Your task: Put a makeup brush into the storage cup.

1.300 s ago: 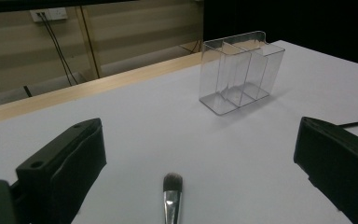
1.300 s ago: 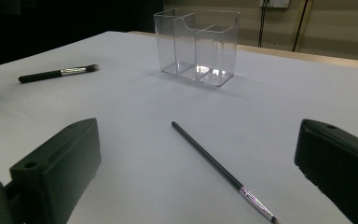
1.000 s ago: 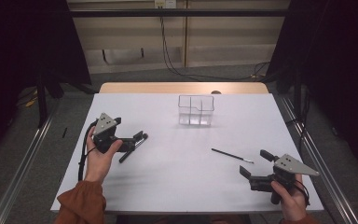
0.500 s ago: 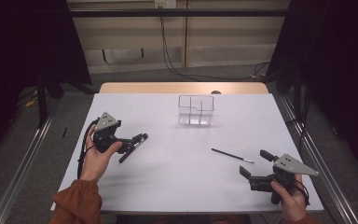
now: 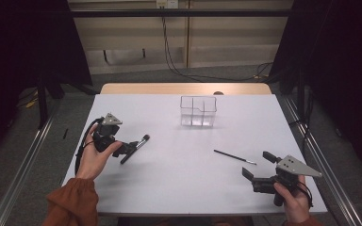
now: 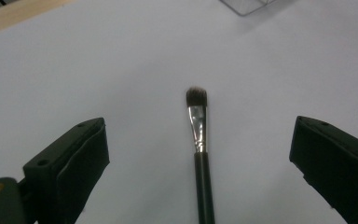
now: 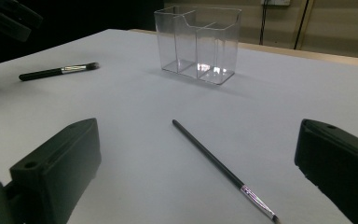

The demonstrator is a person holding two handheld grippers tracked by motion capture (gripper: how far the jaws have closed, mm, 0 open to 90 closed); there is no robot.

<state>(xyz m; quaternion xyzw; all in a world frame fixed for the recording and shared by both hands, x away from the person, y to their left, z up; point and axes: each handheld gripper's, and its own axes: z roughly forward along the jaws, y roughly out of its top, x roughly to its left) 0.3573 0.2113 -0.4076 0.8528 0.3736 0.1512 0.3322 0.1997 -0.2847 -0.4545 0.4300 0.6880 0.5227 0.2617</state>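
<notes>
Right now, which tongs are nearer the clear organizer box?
Left, though not by much. The left tongs sit toward the table's left side over the thick makeup brush, diagonally in front of the clear organizer box. The right tongs are at the near right corner, farther back.

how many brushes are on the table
2. A thick brush lies at the left, between the open jaws of the left gripper. A thin brush lies at the right, just ahead of the right gripper. None seem hidden.

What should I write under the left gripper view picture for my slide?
Open left gripper poised over a makeup brush lying on the white table.
</notes>
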